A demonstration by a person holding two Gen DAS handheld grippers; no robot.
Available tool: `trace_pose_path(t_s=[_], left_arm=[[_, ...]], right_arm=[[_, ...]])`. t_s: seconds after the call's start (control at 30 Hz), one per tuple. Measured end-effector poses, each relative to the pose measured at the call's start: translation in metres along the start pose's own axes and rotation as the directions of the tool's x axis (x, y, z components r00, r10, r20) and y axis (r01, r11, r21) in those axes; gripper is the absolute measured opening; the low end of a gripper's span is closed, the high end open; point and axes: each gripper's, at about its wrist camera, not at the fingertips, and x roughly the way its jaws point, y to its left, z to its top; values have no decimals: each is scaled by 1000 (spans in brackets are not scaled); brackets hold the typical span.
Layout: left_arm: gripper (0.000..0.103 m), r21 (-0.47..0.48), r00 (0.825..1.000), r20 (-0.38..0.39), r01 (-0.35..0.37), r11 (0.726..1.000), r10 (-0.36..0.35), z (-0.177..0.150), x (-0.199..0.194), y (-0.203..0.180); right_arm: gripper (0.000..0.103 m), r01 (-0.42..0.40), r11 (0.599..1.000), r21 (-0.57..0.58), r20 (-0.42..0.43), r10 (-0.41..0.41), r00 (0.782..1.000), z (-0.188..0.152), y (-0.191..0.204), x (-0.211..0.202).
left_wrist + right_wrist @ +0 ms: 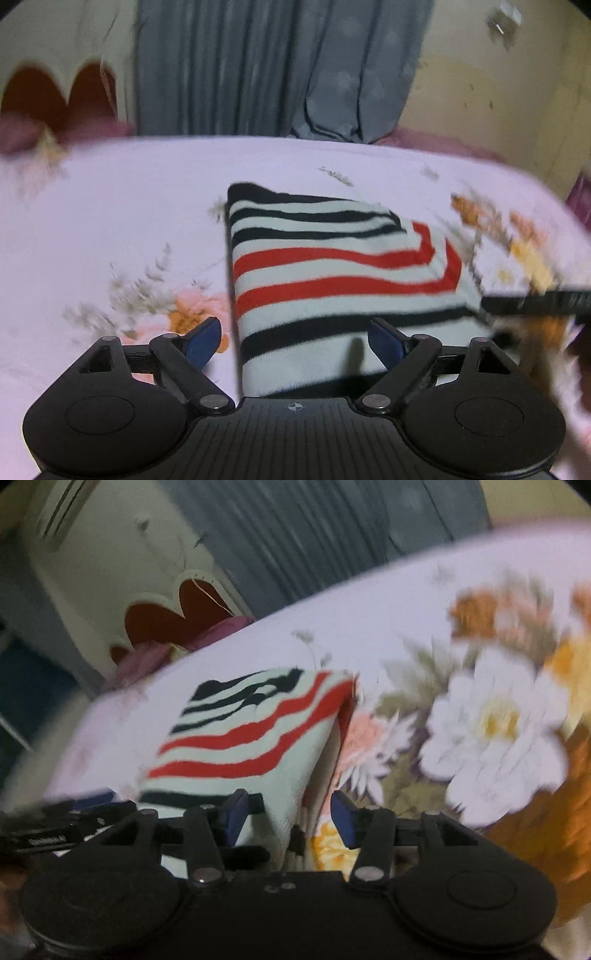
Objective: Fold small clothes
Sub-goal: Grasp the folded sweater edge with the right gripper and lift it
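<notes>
Your left gripper [295, 341] hangs low over the bed with its 2 blue pads [205, 341] spread wide and nothing between them. The folded striped garment [332, 280] lies flat on the floral bedsheet [110, 206] straight ahead of it: the garment's left edge runs between the 2 fingers, so the left pad sits over bare sheet and the right pad sits over the cloth's near part. From this view I cannot tell whether either pad touches the fabric. The garment shows black bands at its far and near ends and 2 red bands across the middle, all on a pale ground. At the right edge of your left wrist view a black bar of your other tool reaches in beside the garment's right side.

Your right gripper [288, 821] is also parted, its blue pads [345, 821] well apart with no cloth pinched. In your right wrist view the striped garment [240, 738] lies ahead and to the left, and its near right corner reaches in between the 2 fingers; its right edge shows stacked layers. Large white and orange flowers printed on the bedsheet [369, 620] fill the right of that view. Both views are smeared with motion blur. A grey-blue curtain [258, 66] hangs behind the bed.
</notes>
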Motion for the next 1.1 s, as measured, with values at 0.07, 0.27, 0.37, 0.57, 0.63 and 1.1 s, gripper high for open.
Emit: trace_pose_path(t_s=[0.07, 0.27, 0.37, 0.57, 0.63, 1.1], left_arm=[[85, -65, 998, -32, 49, 997, -51, 2, 12, 14], [85, -145, 984, -93, 137, 980, -152, -1, 41, 28], [85, -171, 975, -99, 178, 969, -197, -1, 52, 32], [85, -218, 960, -95, 237, 947, -263, 0, 68, 39], [85, -216, 958, -94, 245, 945, -270, 1, 70, 37], [56, -158, 963, -80, 242, 957, -257, 10, 70, 23]], right_arm=[[49, -35, 996, 83, -19, 37, 999, 2, -17, 11], [59, -137, 959, 250, -42, 152, 987, -2, -47, 26], [55, -182, 942, 281, -66, 208, 976, 0, -49, 37], [42, -202, 929, 312, -85, 239, 967, 6, -44, 58], [41, -197, 934, 299, -84, 231, 969, 6, -41, 56], [32, -18, 999, 35, -52, 19, 998, 11, 13, 45]])
